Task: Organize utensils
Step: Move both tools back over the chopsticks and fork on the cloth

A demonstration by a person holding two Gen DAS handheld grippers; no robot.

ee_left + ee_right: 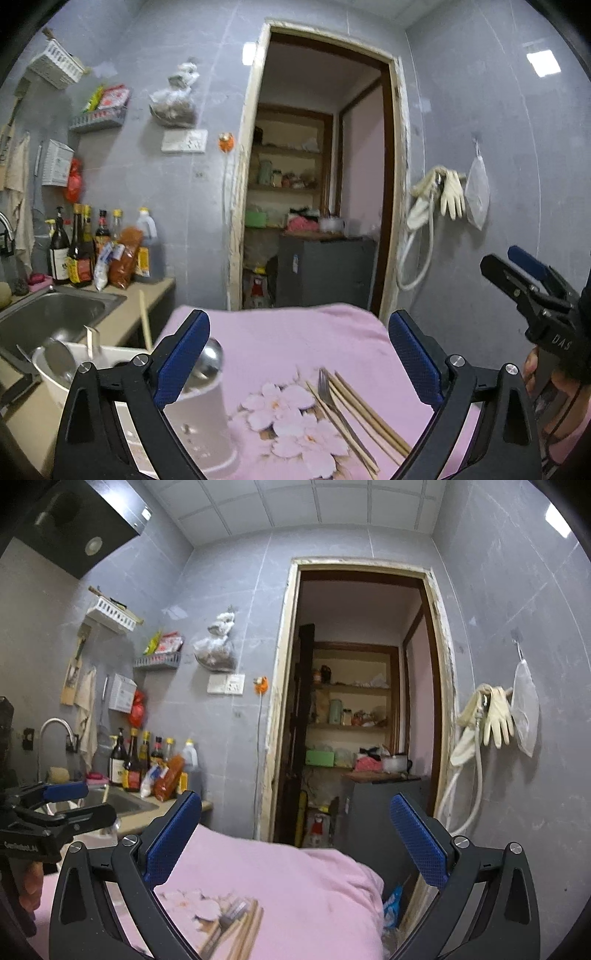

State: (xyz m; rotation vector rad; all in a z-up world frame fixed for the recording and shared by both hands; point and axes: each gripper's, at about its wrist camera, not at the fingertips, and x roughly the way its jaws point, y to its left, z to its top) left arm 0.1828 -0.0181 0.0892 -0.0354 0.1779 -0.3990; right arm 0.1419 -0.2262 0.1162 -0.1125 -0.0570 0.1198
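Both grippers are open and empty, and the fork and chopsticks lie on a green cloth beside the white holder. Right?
Not quite: the cloth is pink with a flower print, as the left wrist view shows. The fork and chopsticks lie on it beside the white holder; the left gripper and right gripper are open and empty.

Both wrist cameras look roughly level along their gripper fingers, close over the pink cloth [295, 339]; both share the doorway [362, 701] ahead and the sink [51, 321] leftward.

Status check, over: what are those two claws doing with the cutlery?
Left gripper open, empty. Right gripper open, empty. Fork and chopsticks lying on pink cloth. Nothing blocking.
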